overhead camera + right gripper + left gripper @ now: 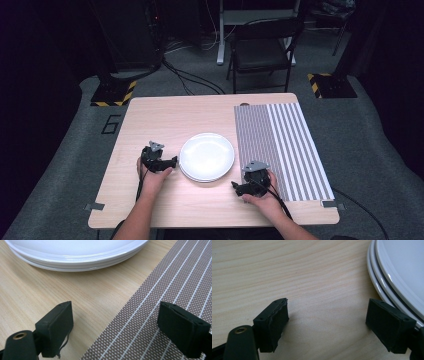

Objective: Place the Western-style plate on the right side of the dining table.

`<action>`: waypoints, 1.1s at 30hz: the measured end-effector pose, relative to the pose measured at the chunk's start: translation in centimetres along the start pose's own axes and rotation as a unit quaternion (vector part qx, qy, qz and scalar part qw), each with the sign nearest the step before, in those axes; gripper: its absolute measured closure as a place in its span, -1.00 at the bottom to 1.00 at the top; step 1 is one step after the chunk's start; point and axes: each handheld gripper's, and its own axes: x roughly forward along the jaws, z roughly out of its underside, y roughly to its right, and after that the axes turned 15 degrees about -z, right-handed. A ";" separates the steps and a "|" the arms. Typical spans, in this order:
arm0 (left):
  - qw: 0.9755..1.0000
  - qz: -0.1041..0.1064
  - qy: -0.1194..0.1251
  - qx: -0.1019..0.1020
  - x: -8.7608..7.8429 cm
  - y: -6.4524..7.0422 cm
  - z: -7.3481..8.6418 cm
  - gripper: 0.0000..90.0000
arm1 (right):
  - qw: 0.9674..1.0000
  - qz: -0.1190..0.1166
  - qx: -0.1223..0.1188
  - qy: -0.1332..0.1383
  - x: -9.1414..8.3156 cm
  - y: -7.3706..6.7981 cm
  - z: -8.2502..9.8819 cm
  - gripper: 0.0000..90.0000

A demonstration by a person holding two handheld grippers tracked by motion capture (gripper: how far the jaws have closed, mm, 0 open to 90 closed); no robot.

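Resting on the wooden table [150, 125], a stack of white plates [206, 156] sits between the two tools, just left of a striped mat [280, 150]. The left gripper [172, 161] lies just beside the stack's left rim, jaws spread wide with only bare wood between them; in the left gripper view the plates [397, 272] are cut off at the right edge. The right gripper [236, 187] sits near the stack's lower right, jaws wide apart and holding nothing, straddling the mat's edge [160, 297]. How many plates [75, 255] are stacked is hard to tell.
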 end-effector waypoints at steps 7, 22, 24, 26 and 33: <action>1.000 -0.003 -0.001 -0.001 0.0 0.0 0.0 -0.62 | 1.000 -0.001 -0.002 0.000 0.0 0.0 0.0 -0.72; 1.000 -0.001 -0.003 -0.002 0.0 -0.1 0.0 -0.63 | 1.000 0.000 0.001 -0.001 0.0 0.0 0.0 -0.73; 1.000 -0.003 -0.003 -0.004 0.0 -0.1 0.0 -0.62 | 1.000 0.000 0.002 -0.001 0.0 0.0 0.0 -0.73; 1.000 -0.003 -0.002 -0.004 0.0 -0.1 0.0 -0.62 | 1.000 0.000 0.002 -0.001 0.0 0.0 0.0 -0.73; 1.000 -0.005 0.000 -0.008 -0.1 -0.2 0.0 -0.53 | 1.000 0.004 0.002 0.003 0.0 0.0 0.0 -0.68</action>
